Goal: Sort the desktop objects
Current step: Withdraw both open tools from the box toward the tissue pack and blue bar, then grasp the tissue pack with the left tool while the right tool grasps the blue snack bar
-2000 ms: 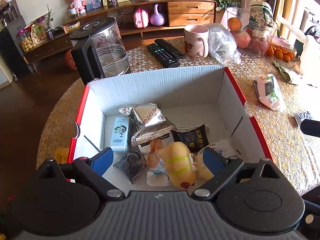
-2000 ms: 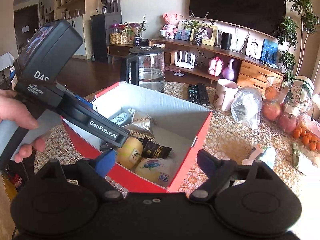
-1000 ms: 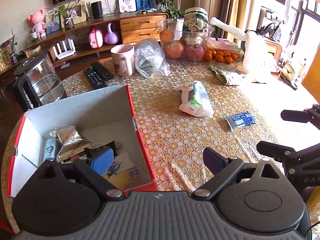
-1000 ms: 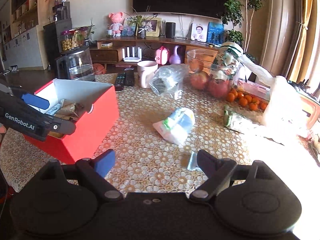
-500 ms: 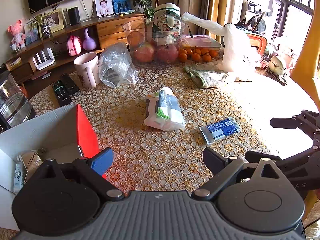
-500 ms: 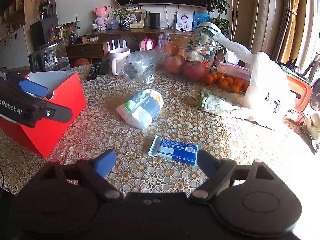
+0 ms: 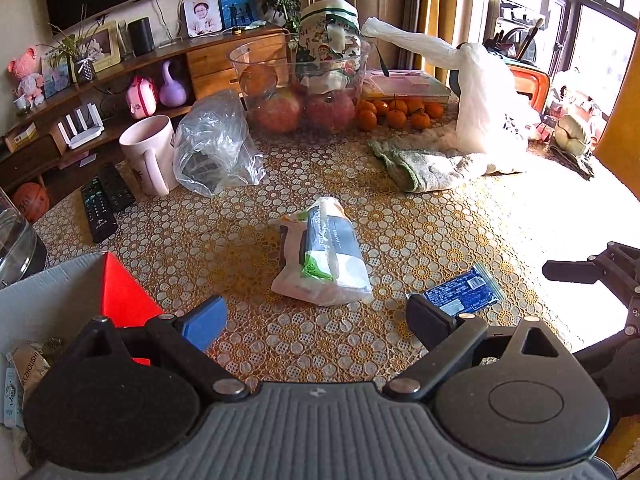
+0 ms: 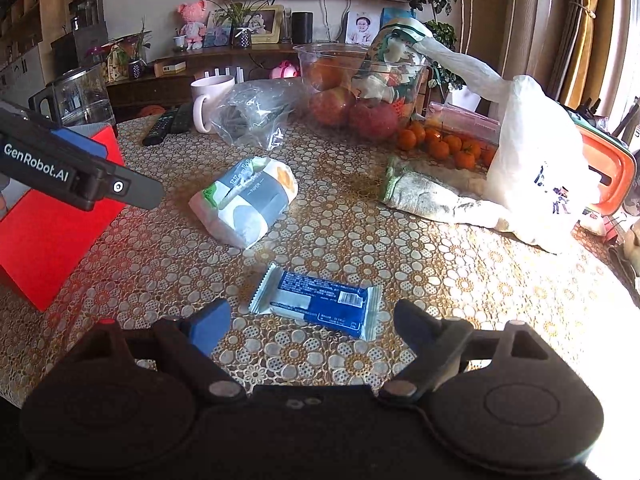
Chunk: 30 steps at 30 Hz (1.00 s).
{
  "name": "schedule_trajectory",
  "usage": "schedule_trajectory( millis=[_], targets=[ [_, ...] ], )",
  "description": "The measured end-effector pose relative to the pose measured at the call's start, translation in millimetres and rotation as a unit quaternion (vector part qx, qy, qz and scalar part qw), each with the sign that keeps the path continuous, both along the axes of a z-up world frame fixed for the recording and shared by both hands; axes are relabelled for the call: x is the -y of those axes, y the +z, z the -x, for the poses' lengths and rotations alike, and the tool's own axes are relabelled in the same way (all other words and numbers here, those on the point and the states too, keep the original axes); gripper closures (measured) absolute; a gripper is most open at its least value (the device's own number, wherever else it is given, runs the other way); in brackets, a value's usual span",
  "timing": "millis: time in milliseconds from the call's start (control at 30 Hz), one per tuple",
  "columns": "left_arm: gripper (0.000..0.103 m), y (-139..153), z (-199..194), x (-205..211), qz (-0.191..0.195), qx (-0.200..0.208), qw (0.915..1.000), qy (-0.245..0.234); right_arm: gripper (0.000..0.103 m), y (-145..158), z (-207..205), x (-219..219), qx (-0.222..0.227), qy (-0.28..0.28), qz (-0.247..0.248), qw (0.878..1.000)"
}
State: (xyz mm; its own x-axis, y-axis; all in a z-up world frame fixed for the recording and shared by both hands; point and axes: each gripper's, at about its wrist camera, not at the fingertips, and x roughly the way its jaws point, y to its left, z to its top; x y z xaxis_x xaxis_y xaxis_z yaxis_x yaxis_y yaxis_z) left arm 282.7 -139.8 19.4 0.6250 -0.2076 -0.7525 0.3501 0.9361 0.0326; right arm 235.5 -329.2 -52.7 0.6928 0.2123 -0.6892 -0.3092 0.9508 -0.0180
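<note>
Now hovering over the table, right gripper spread wide and empty just short of the blue snack bar. Left gripper likewise spread, holding nothing, near the tissue pack. Red box off beyond the tissue pack, snacks inside.

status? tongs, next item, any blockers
Both tongs open, empty: left, right. Blue snack pack flat on the table, just ahead of the right tongs. Tissue pack lies beyond, apart; nothing in the way. Red box off left.
</note>
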Motion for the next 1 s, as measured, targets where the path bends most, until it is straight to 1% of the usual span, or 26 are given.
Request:
schedule_trajectory(
  millis=[133, 267, 333, 467, 600, 667, 800, 1000],
  targets=[
    [0.006, -7, -10, 2, 0.000, -0.004, 1.0000, 0.001, 0.014, -4, -11, 3, 0.007, 0.049, 0.016, 0.999],
    [0.006, -13, -19, 4, 0.002, -0.009, 1.0000, 0.001, 0.014, -10, -21, 6, 0.012, 0.108, 0.029, 0.994],
    [0.006, -16, -22, 6, 0.002, -0.011, 0.9999, -0.002, 0.015, -13, -27, 8, 0.013, 0.135, 0.041, 0.990],
    [0.006, -24, -30, 11, -0.004, -0.015, 0.9999, -0.007, 0.015, -20, -41, 12, 0.002, 0.189, 0.044, 0.981],
    [0.006, -33, -40, 19, -0.005, -0.019, 0.9998, -0.010, 0.016, -33, -51, 7, -0.003, 0.235, 0.069, 0.969],
    [0.006, -38, -45, 21, -0.005, -0.022, 0.9997, -0.010, 0.016, -40, -55, 6, -0.009, 0.256, 0.083, 0.963],
    [0.006, -46, -53, 25, -0.003, -0.028, 0.9995, -0.013, 0.017, -47, -65, 11, -0.027, 0.292, 0.084, 0.952],
    [0.006, -60, -68, 29, -0.002, -0.033, 0.9994, -0.006, 0.017, -49, -83, 15, -0.038, 0.311, 0.064, 0.948]
  ],
)
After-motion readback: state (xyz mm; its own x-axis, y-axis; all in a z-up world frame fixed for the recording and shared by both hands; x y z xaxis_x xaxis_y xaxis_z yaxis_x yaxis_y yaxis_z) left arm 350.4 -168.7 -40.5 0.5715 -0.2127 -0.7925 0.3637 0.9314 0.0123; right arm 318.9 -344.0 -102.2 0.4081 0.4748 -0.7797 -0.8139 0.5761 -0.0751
